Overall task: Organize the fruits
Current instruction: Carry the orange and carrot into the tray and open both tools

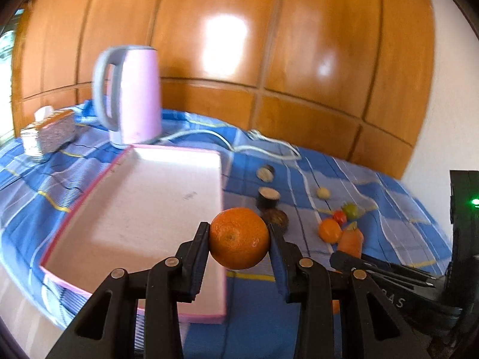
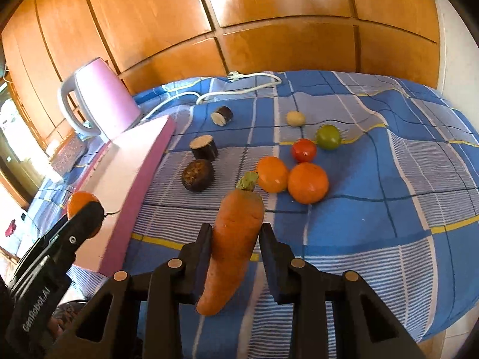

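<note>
Your left gripper point(image 1: 239, 239) holds an orange point(image 1: 238, 238) over the pink tray point(image 1: 143, 209). Your right gripper point(image 2: 235, 239) is closed on the carrot point(image 2: 233, 245), above the cloth point(image 2: 374, 224). Farther, other fruits point(image 2: 307, 182) lie near the kettle point(image 1: 131, 95).

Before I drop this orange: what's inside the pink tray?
The pink tray shows only its bare pale floor. Its near corner is hidden behind the left tool and the held orange.
</note>
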`<state>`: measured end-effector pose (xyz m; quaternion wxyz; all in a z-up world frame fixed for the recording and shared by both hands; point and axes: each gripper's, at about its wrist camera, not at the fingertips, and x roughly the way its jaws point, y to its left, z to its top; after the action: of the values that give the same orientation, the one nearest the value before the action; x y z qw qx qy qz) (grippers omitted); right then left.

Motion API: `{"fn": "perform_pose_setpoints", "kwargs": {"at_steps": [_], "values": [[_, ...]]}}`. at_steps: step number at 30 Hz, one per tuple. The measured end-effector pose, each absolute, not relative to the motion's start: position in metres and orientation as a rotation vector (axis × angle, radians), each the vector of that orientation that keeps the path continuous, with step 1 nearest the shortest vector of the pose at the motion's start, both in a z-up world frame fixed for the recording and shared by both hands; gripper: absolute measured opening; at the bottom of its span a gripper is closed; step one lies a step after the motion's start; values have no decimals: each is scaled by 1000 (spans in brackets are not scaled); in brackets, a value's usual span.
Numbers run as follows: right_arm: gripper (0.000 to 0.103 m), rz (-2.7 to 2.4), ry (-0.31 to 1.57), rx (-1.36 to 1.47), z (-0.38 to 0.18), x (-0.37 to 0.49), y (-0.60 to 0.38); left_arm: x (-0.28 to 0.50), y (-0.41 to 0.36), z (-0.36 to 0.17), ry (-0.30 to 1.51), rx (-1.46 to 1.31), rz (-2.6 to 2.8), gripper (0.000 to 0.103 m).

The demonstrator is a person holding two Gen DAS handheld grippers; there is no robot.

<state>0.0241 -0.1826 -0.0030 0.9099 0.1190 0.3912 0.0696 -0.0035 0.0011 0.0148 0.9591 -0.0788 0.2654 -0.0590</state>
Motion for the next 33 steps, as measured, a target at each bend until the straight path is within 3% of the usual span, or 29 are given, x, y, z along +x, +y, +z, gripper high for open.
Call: {"fn": "perform_pose_setpoints", "kwargs": {"at_steps": [19,21,23,26,33], "values": [[33,404,711,177,43,56,-92,12,94,5,528,-471,244,39],[33,439,719,167,41,61,-81,15,99,3,534,-497,266,41],[33,481,740,166,37,66,-71,18,102,0,546,-518,282,59],[33,517,751,166,34,69,-60,16,109,-3,538,-550,313,68],[37,465,781,147,29,67,-68,14,101,0,531,-511,292,70]]}}
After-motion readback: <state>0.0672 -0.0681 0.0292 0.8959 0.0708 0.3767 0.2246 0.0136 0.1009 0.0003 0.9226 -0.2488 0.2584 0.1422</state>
